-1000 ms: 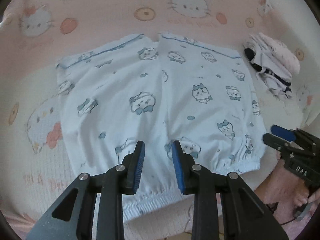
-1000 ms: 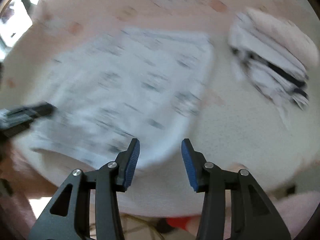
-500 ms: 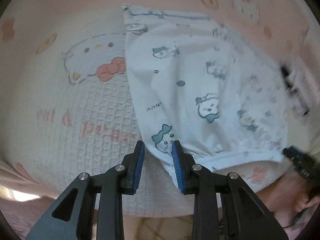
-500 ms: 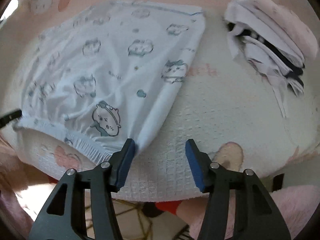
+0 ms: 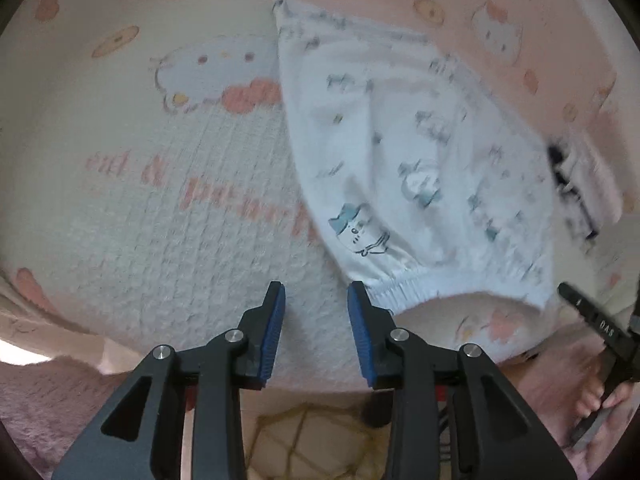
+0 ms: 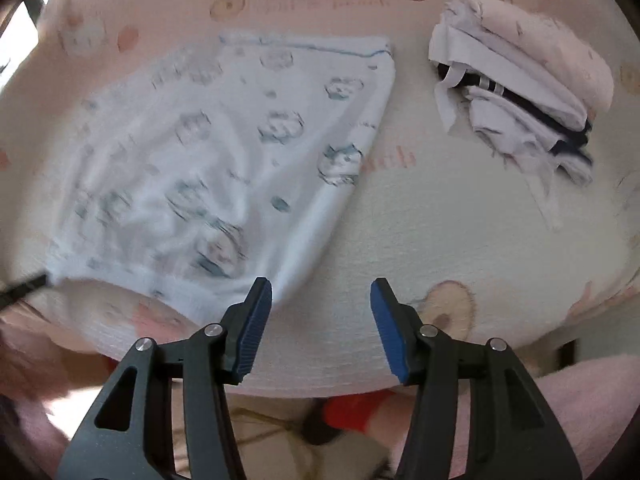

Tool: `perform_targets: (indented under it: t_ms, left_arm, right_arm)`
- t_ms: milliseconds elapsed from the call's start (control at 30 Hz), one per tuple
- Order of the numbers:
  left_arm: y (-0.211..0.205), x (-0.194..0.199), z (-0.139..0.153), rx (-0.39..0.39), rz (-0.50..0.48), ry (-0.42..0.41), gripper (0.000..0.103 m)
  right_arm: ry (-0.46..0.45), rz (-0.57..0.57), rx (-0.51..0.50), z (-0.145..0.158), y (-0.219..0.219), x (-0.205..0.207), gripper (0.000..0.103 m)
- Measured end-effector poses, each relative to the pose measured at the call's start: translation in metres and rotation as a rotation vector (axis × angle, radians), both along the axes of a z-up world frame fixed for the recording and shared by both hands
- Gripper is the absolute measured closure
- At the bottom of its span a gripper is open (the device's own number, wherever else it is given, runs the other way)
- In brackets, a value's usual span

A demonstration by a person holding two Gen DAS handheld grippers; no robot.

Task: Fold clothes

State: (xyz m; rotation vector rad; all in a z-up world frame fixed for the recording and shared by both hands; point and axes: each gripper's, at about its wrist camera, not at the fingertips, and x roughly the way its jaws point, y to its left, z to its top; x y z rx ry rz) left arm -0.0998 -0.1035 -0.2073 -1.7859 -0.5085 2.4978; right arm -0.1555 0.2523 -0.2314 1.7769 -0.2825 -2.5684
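Here, the white cartoon-print shorts are lying folded on the pink blanket, whose pink lettering is blurring past reading. The left gripper is opening, with nothing between its jaws, beside the elastic waistband. The right gripper, printed "DAS", is gaping empty near the folded pile.

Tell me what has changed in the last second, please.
The left gripper moved from the waistband's middle to the left corner of the printed shorts, and its jaws are opening, empty. The right gripper opened wider beside the right corner. The shorts and the folded pile stayed put.
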Motion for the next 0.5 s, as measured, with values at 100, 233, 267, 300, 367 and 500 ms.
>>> perform_targets:
  t_ms: [100, 233, 267, 300, 367, 500]
  left_arm:
    - [0.008, -0.003, 0.010, 0.064, -0.033, 0.080, 0.069]
    - [0.022, -0.010, 0.013, 0.047, -0.091, 0.119, 0.069]
    - [0.015, -0.011, 0.014, 0.057, -0.071, 0.125, 0.069]
    - [0.002, -0.004, 0.018, 0.076, -0.044, 0.138, 0.069]
    - [-0.012, -0.003, 0.022, 0.111, 0.001, 0.164, 0.069]
    - [-0.026, -0.003, 0.023, 0.206, 0.023, 0.202, 0.069]
  right_arm:
    - [-0.050, -0.051, -0.142, -0.013, 0.003, 0.003, 0.050]
    - [-0.082, -0.017, -0.108, -0.028, -0.017, -0.008, 0.050]
    - [-0.084, 0.001, -0.072, -0.027, -0.022, -0.010, 0.051]
    - [-0.083, 0.020, -0.027, -0.027, -0.027, -0.010, 0.052]
    - [-0.087, 0.030, 0.044, -0.026, -0.031, -0.007, 0.052]
    - [-0.086, -0.008, -0.006, -0.021, -0.020, -0.007, 0.049]
